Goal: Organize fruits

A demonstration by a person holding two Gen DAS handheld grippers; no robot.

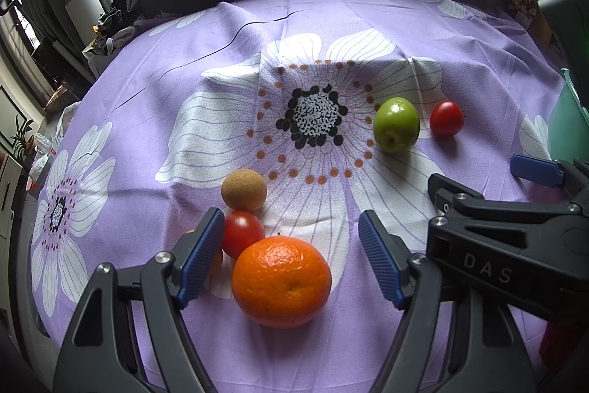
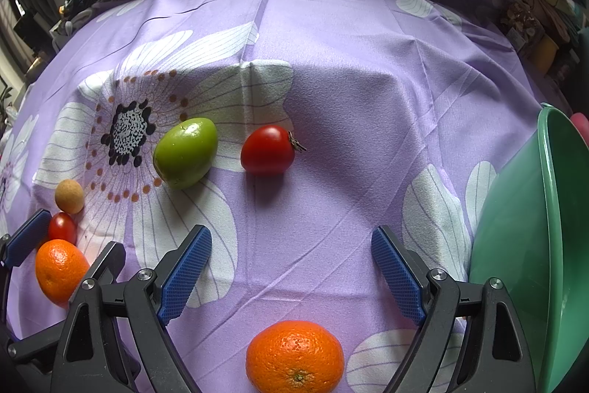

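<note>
Nearest orange [image 1: 281,280] between wide-open left gripper [image 1: 291,256] jaws: judged firm, light, waxy; grip across its middle; right gripper [image 2: 291,273] likewise wide, empty.

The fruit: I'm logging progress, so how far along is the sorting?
Nothing looks done: all visible fruit lies on the cloth, outside the green bowl, whose inside is hidden. Nothing is in hand; the left gripper and right gripper are open, each over an orange.

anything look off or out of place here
Nothing is spilled or damaged. The green bowl is tilted on its side, and all the fruit, including both oranges, lies loose on the purple cloth.
</note>
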